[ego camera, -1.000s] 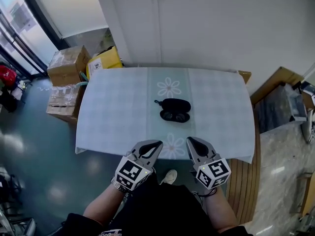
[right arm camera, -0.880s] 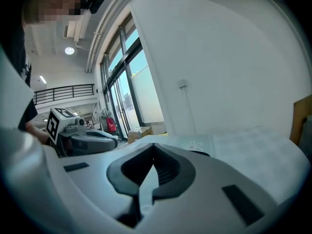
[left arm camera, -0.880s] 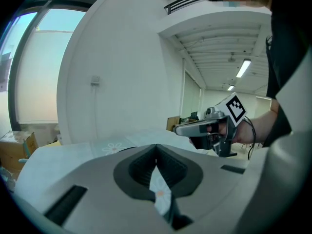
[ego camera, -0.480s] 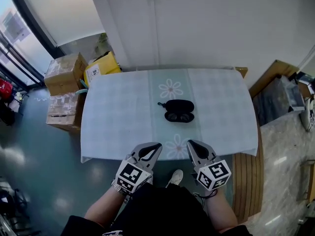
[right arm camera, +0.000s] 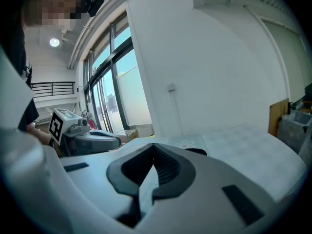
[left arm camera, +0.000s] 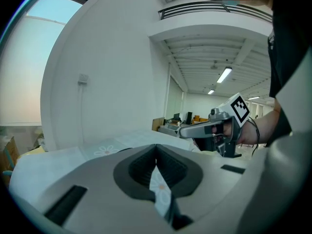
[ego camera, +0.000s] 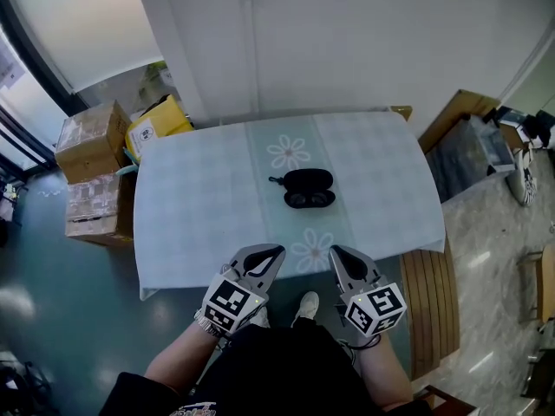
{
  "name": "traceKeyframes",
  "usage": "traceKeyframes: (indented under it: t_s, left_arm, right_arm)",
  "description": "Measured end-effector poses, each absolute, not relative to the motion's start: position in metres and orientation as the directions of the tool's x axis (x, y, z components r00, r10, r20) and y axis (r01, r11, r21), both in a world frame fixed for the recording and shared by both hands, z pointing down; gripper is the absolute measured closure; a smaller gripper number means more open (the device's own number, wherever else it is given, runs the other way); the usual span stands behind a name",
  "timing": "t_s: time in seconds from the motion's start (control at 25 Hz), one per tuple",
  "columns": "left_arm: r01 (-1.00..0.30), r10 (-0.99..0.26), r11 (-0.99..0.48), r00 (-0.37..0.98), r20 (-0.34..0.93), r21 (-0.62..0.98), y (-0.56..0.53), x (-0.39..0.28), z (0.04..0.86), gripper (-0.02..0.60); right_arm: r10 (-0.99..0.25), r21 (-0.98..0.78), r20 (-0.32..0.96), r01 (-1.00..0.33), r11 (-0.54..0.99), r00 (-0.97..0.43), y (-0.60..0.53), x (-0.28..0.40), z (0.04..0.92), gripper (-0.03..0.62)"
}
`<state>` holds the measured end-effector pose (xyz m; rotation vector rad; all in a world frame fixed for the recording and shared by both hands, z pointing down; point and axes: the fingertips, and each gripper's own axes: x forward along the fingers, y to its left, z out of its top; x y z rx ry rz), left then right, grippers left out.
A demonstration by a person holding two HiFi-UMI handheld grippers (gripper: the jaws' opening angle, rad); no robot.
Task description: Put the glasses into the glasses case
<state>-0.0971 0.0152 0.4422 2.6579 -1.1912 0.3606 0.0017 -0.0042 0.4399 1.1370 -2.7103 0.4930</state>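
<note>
A black glasses case (ego camera: 309,179) lies near the middle of the table (ego camera: 199,206), which has a pale checked cloth with flowers. Dark glasses (ego camera: 310,199) lie right against its near side. Both grippers hover off the table's near edge, well short of the case. My left gripper (ego camera: 276,252) is shut and empty, and my right gripper (ego camera: 334,251) is shut and empty too. In the left gripper view the jaws (left arm camera: 156,146) meet at a point with only cloth beyond. In the right gripper view the jaws (right arm camera: 153,145) are likewise together.
Cardboard boxes (ego camera: 89,133) and a yellow box (ego camera: 158,123) stand left of the table. A white wall runs behind it. A slatted wooden panel (ego camera: 429,306) lies at the right near corner, and bags (ego camera: 473,150) sit further right. The person's shoe (ego camera: 305,305) shows below the edge.
The head view has drifted, so the table and case sit slightly further left and lower in frame. Both grippers stay shut in the same place.
</note>
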Motion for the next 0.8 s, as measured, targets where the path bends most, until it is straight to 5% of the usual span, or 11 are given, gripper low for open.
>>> traceKeyframes:
  t_s: [0.8]
  left_arm:
    - [-0.706,-0.659,-0.703,0.694,0.290,0.090,0.034,-0.114,0.440,0.554]
  right_arm:
    - [-0.719,-0.228,0.271,-0.768,0.598,-0.640,0.024,-0.010,0.442,0.572]
